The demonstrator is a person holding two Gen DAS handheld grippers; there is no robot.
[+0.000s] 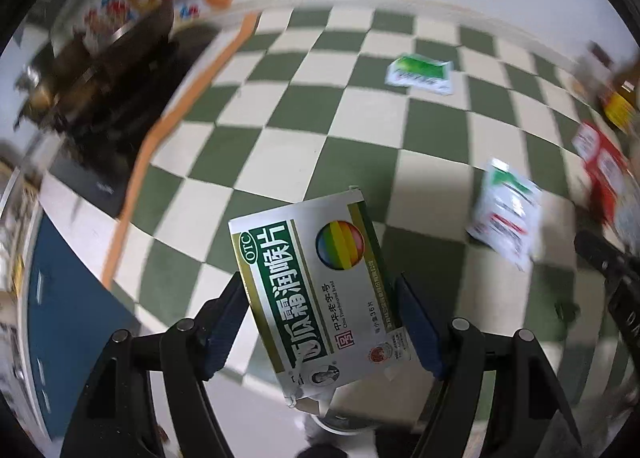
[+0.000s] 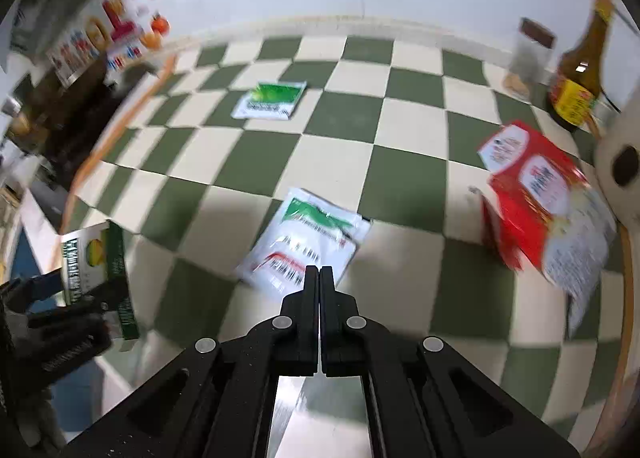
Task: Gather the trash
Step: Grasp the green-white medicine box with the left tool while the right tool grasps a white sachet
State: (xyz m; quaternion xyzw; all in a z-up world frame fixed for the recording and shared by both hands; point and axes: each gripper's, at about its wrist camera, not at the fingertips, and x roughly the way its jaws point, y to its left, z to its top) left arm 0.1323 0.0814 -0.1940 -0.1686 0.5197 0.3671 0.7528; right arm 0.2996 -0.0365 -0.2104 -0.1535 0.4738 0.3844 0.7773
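Note:
My left gripper (image 1: 320,298) is shut on a silver and green medicine box (image 1: 316,286) and holds it above the green and cream checkered table; the box also shows at the left of the right wrist view (image 2: 96,258). My right gripper (image 2: 319,274) is shut and empty, just above a white and green sachet (image 2: 308,246), which also shows in the left wrist view (image 1: 506,214). A second green and white sachet (image 2: 272,100) lies farther back (image 1: 420,72). A red and white box (image 2: 540,194) lies at the right.
A dark sauce bottle (image 2: 576,70) with a yellow label and a clear jar (image 2: 528,54) stand at the back right. A round cream object (image 2: 620,170) is at the right edge. The table's orange edge (image 1: 136,178) runs along the left, with dark clutter beyond it.

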